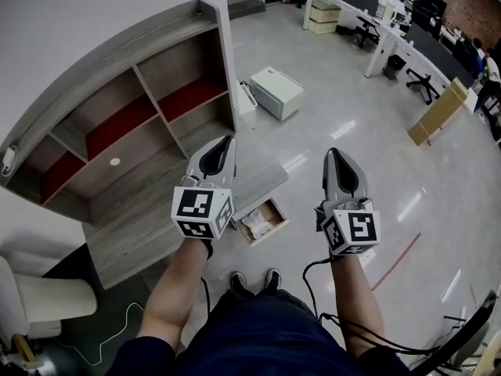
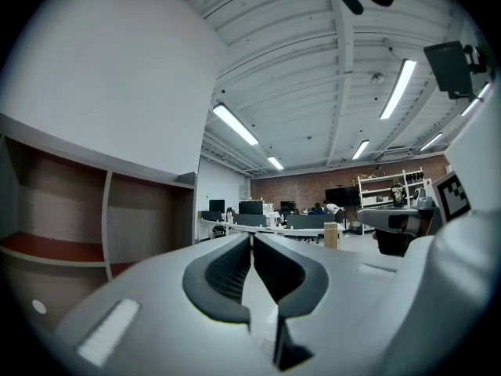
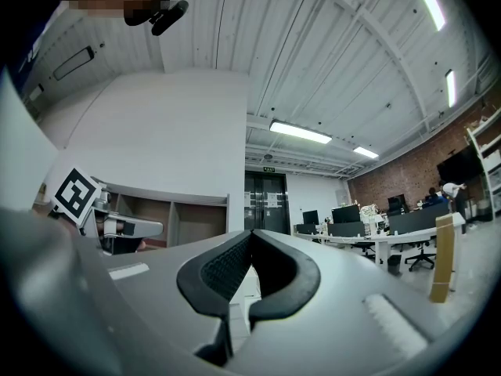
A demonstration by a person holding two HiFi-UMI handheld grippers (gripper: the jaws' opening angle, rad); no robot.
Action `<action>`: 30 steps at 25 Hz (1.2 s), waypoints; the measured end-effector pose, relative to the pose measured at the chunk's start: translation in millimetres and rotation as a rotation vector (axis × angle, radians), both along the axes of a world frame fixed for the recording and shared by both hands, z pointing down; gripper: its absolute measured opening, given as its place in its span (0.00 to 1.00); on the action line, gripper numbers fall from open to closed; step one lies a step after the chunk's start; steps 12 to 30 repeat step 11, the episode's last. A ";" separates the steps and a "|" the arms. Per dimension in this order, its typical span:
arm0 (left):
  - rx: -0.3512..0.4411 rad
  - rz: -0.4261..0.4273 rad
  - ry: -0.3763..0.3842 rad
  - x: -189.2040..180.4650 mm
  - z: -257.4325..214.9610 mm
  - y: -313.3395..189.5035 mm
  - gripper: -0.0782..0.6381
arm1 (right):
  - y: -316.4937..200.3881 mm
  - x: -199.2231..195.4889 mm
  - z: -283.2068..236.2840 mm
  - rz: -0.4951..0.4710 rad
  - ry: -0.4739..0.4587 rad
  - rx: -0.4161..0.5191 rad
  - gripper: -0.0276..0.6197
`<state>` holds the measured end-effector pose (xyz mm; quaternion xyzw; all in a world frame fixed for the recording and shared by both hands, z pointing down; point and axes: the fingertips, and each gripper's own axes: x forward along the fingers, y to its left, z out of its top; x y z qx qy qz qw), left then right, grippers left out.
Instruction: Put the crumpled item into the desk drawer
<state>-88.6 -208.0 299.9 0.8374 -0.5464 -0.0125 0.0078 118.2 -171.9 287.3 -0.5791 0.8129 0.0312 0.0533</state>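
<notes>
contents of the drawer are too small to identify.

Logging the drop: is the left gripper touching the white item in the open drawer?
Apart. Left gripper view: the left gripper points level, jaws together on nothing. Head view: the white item lies in the drawer below.

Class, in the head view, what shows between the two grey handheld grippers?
Head view: the wood-grain desk's corner and its open drawer holding a pale crumpled item; grey floor beyond.

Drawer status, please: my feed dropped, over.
Left gripper shut, empty. Right gripper shut, empty. Crumpled item lies in open drawer. Nothing in the way.
</notes>
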 end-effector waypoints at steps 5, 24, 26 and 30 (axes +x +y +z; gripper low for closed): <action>-0.006 -0.004 -0.001 0.6 1.8 0.7 0.13 | -1.8 -0.8 1.5 -0.003 -0.014 0.001 0.05; -0.007 -0.023 -0.006 -2.1 3.1 -0.9 0.13 | -6.8 -3.7 8.0 -0.023 -0.017 -0.002 0.05; -0.007 -0.023 -0.006 -2.1 3.1 -0.9 0.13 | -6.8 -3.7 8.0 -0.023 -0.017 -0.002 0.05; -0.007 -0.023 -0.006 -2.1 3.1 -0.9 0.13 | -6.8 -3.7 8.0 -0.023 -0.017 -0.002 0.05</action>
